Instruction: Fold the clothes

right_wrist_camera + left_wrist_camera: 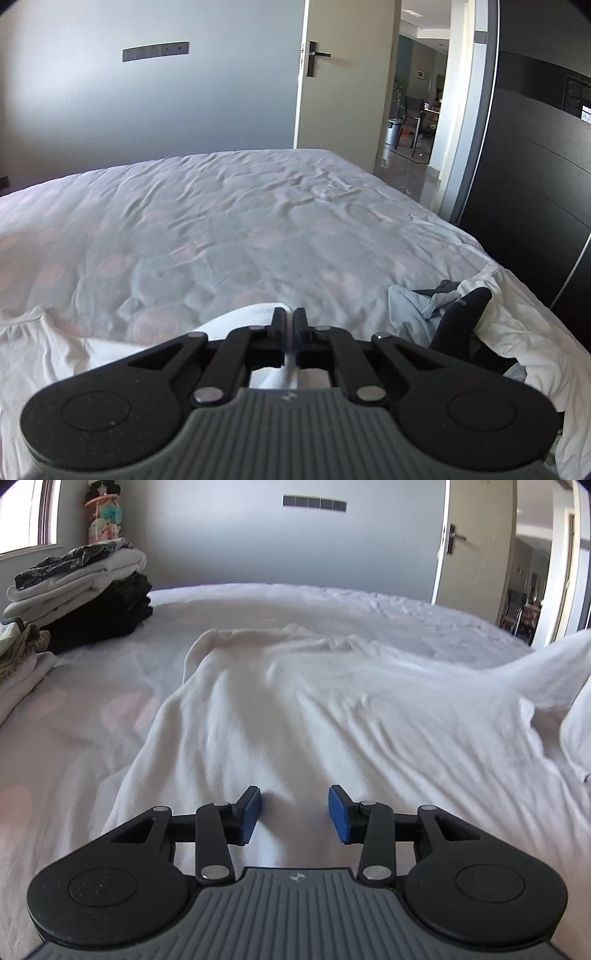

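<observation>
A white garment (295, 709) lies spread and wrinkled across the bed in the left wrist view. My left gripper (294, 812) is open just above its near part, blue pads on either side of a fold, holding nothing. At the right of that view one part of the garment (554, 675) is lifted off the bed. In the right wrist view my right gripper (290, 325) is shut on a white edge of the garment (243, 314), which drapes away to the left (44, 332).
A stack of folded white and black clothes (85, 594) sits at the bed's far left, with more folded items (18, 653) nearer. Loose grey and black clothes (443, 306) lie at the bed's right edge. The bed sheet (240, 221) stretches ahead. An open door (340, 74) stands beyond.
</observation>
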Tool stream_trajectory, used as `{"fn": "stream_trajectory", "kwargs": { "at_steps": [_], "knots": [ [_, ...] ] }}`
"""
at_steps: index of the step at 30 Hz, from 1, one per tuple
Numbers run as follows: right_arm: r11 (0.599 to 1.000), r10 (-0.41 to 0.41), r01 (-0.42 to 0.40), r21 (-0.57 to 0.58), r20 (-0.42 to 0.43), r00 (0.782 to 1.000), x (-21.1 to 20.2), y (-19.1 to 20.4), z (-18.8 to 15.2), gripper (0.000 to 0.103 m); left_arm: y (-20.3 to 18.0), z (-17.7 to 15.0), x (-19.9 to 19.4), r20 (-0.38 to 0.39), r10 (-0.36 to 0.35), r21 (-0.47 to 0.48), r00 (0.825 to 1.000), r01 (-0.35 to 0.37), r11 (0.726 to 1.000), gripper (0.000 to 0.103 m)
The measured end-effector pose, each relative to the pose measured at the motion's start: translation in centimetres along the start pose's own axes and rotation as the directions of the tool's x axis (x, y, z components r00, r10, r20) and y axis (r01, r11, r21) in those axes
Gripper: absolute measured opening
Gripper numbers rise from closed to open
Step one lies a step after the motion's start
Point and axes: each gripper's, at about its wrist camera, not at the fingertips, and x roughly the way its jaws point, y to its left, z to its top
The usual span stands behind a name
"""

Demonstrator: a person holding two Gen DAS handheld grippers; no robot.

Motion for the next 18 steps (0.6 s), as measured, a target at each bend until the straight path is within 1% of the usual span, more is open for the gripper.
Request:
{"fn": "stream_trajectory", "kwargs": {
  "at_steps": [2, 4, 6, 9, 12, 13, 15, 16, 18],
  "knots": [
    [1.000, -0.009, 0.009, -0.005, -0.004, 1.000, 0.8, -0.2, 0.1, 0.005, -0.3, 0.5, -0.2, 0.031, -0.037, -0.002, 0.999, 0.037, 0.999, 0.046],
    [1.000, 0.002, -0.002, -0.012, -0.015, 1.000, 1.5, -0.2, -0.4, 0.005, -0.6, 0.4, 0.5, -0.011, -0.038, 0.010, 0.999, 0.038, 0.999, 0.046],
    [0.999, 0.037, -0.037, -0.022, -0.027, 0.999, 1.6, 0.2, -1.6, 0.005, -0.9, 0.4, 1.2, -0.048, -0.036, 0.025, 0.998, 0.038, 0.999, 0.046],
    [0.995, 0.091, -0.093, -0.037, -0.042, 0.995, 1.7, 0.8, -3.5, 0.005, -1.5, 0.1, 1.3, -0.045, -0.017, 0.077, 0.999, 0.020, 0.997, 0.046],
    [0.977, 0.188, -0.189, -0.096, -0.016, 0.982, -1.2, 2.6, -6.2, 0.005, -1.6, -0.1, 1.4, -0.045, -0.012, 0.087, 0.999, 0.016, 0.996, 0.047],
    [0.964, 0.232, -0.231, -0.133, -0.007, 0.973, -2.5, 3.6, -7.2, 0.005, -1.6, -0.2, 1.3, -0.045, -0.011, 0.087, 0.999, 0.015, 0.996, 0.047],
    [0.921, 0.330, -0.324, -0.219, -0.010, 0.944, -5.2, 5.9, -9.5, 0.005, -1.6, -0.3, 1.3, -0.045, -0.009, 0.091, 0.999, 0.013, 0.996, 0.047],
    [0.893, 0.378, -0.371, -0.253, -0.025, 0.926, -6.3, 6.9, -10.6, 0.005, -1.6, -0.3, 1.2, -0.044, -0.009, 0.093, 0.999, 0.013, 0.996, 0.047],
    [0.850, 0.441, -0.440, -0.289, -0.067, 0.895, -7.8, 8.8, -12.8, 0.005, -1.6, -0.4, 1.2, -0.043, -0.008, 0.098, 0.999, 0.012, 0.995, 0.047]
  ]
}}
